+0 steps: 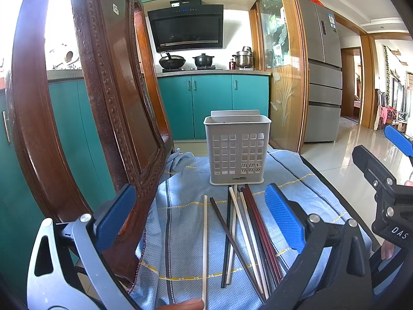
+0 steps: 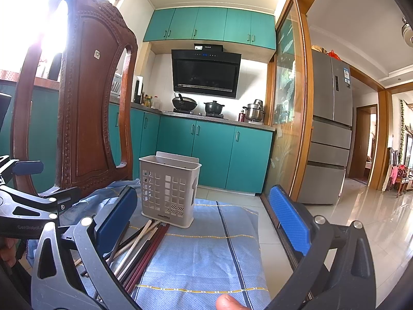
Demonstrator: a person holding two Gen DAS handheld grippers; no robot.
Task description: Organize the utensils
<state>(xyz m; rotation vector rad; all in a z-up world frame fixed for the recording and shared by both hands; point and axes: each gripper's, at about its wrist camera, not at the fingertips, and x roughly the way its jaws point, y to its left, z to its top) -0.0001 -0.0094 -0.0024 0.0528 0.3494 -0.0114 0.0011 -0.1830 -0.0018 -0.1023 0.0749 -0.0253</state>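
A teal-cabinet kitchen with a stove and a range hood fills the background, and in front of it a blue cloth (image 1: 185, 206) covers the surface that carries the task's things. At the far left, near nine o'clock in both views, stands a carved wooden chair back (image 1: 111, 98). The left hand-held gripper (image 1: 198, 222) hangs low over the cloth with its blue pads spread wide and nothing between them. Between those pads lie the chopsticks (image 1: 240, 232), a loose fan of white, black and dark red sticks flat on the cloth, their far tips almost touching the foot of the holder. The white perforated utensil holder (image 1: 237, 149) stands upright at twelve o'clock from the chopsticks and appears empty. To the right, the right hand-held gripper (image 2: 206, 219) is likewise wide open and holds nothing; in its own view the chopsticks sit at about eight o'clock, partly hidden behind its left pad. The task seems to be at its very start, with no stick yet gathered. The next move likely calls for lowering one gripper over a single stick, closing across its width, then tipping it upright into the holder.
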